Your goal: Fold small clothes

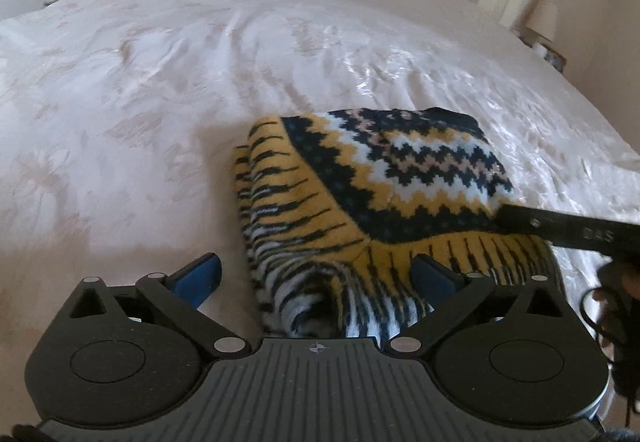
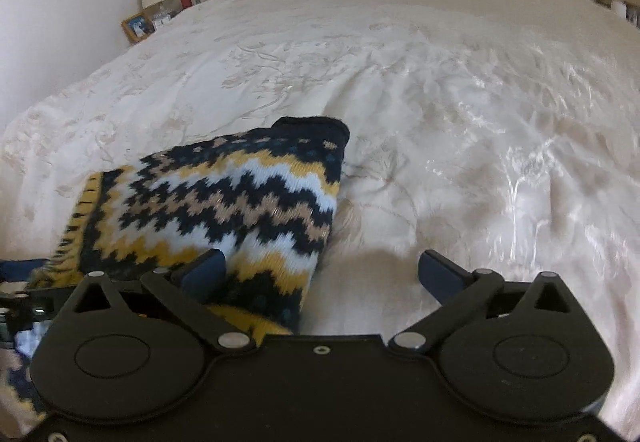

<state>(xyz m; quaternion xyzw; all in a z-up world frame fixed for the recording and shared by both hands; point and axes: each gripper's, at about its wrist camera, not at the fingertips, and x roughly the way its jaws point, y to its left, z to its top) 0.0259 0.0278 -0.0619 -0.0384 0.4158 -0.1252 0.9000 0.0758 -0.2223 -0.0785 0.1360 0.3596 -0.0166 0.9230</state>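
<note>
Fingers [image 1: 200, 276] of both grippers are spread wide and released, with a folded knitted sweater [image 1: 372, 185] lying on the pale bedspread [image 1: 160, 89] between and ahead of them

Between the blue pads of the left gripper [image 1: 316, 278] the sweater's yellow, white and navy striped part is seen, bunched and reaching back toward the gripper body; neither pad is seen pressing it. Just ahead of those fingers, zigzag bands in navy, yellow, pale blue and tan are shown. At the right gripper [image 2: 322, 274] the sweater's edge [image 2: 224, 201] lies against the inner side of the left-hand finger, while bare bedspread is seen beside the right-hand finger. On a dark bar crossing the far right of the left view, blurred letters are seen but cannot be read with certainty
</note>
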